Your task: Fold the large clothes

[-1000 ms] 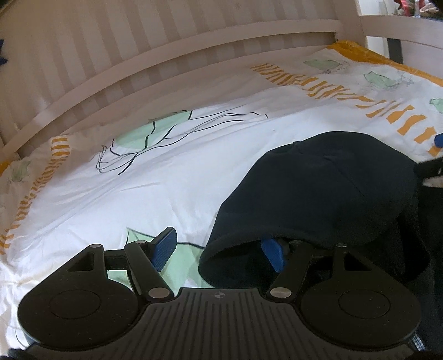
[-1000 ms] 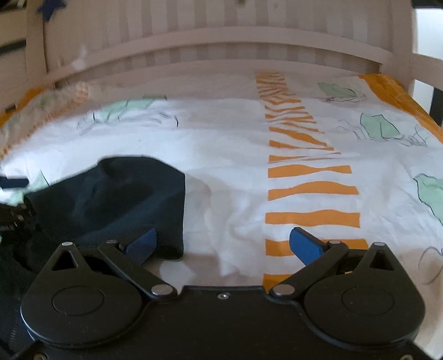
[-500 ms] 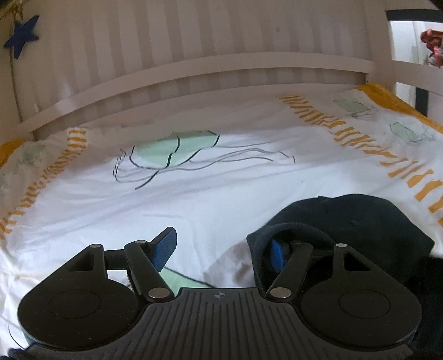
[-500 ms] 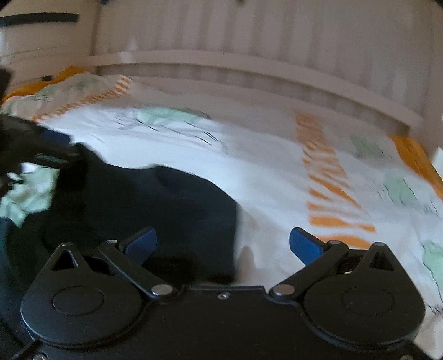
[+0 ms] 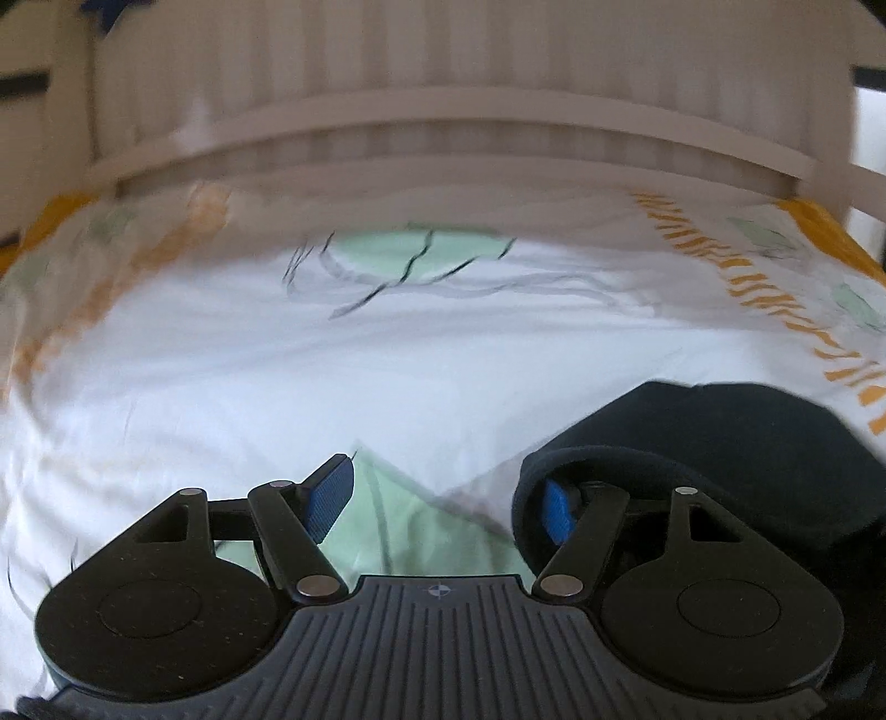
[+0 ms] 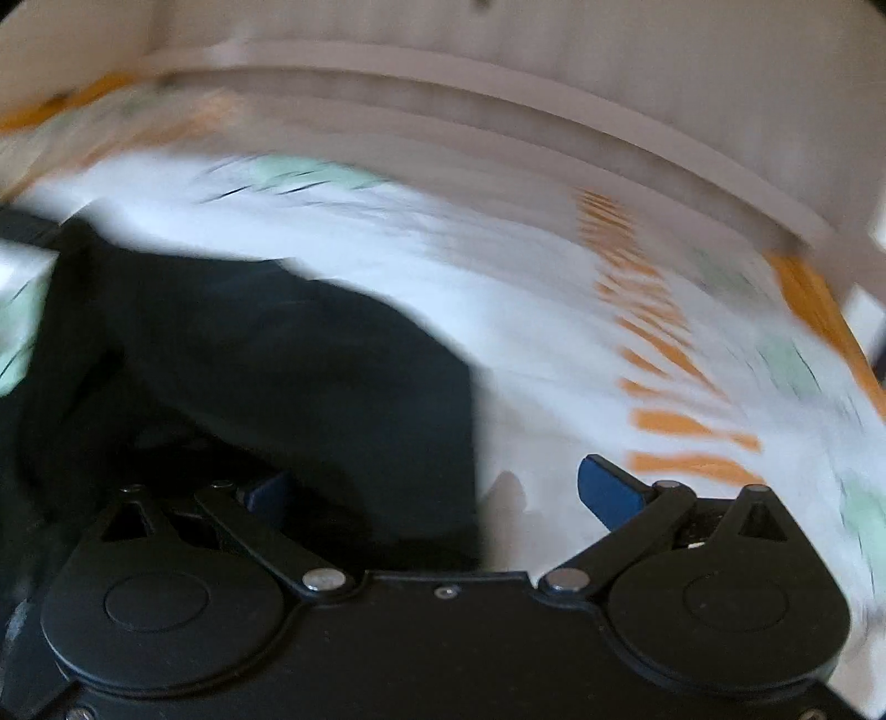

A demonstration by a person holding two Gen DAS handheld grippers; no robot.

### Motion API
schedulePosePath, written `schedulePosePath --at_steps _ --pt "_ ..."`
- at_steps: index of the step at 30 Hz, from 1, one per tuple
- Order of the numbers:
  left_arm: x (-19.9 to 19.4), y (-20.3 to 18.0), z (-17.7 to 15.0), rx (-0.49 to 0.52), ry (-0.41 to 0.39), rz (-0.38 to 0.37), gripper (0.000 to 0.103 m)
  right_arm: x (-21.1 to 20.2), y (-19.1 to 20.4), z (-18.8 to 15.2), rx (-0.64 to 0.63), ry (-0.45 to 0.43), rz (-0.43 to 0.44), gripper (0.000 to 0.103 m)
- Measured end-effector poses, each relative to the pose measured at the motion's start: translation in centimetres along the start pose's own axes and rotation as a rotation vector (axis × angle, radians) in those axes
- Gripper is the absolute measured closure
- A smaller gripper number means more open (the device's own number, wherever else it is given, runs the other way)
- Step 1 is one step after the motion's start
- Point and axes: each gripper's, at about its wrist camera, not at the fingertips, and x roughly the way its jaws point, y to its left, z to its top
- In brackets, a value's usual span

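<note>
A dark navy garment (image 5: 720, 432) lies bunched on the patterned bedsheet (image 5: 387, 376) at the lower right of the left wrist view. My left gripper (image 5: 443, 498) stands open, and its right finger (image 5: 556, 509) is tucked inside a rolled edge of the garment. Its left finger hangs over bare sheet. In the blurred right wrist view the same garment (image 6: 304, 360) fills the lower left. My right gripper (image 6: 437, 490) is open too. Its left finger (image 6: 268, 493) is half buried in the dark cloth, while its right finger is over the sheet.
A pale slatted headboard (image 5: 443, 111) curves across the far side of the bed and shows again as the headboard (image 6: 498, 83) in the right wrist view. The white sheet (image 6: 554, 360) carries orange stripes and green shapes. A dark blue star decoration (image 5: 111, 8) hangs at the top left.
Both views have swung across the bed and rolled. The garment has been dragged along on the fingers. It now sits lower right for the left gripper and spreads wider before the right.
</note>
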Motion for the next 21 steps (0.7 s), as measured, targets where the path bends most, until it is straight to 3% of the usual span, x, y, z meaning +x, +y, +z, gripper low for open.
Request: schedulePosePath --at_steps 2,6,10,12,17,21 --pt "0.4 0.7 -0.8 -0.033 0.022 0.008 0.035 0.3 -1.9 0.0 0.080 0.010 -0.041 0.001" --pt "0.4 1.5 -1.2 -0.055 0.022 -0.005 0.035 0.7 -3.7 0.5 0.126 0.019 -0.015 0.001" --pt "-0.9 2.8 -0.6 -0.112 -0.045 -0.036 0.035 -0.9 -3.4 1.8 0.087 -0.102 0.021 0.001" --pt "-0.6 3.2 -1.0 -0.141 -0.021 -0.034 0.033 -1.4 -4.1 2.0 0.142 -0.141 0.037 0.001" --pt "1.3 3.2 -2.7 -0.067 0.169 -0.067 0.031 1.4 -3.9 -0.1 0.088 0.057 0.062 0.001" --pt "0.0 3.8 -2.8 0.000 0.169 -0.104 0.032 0.4 -4.6 -1.2 0.096 0.063 0.112 0.001"
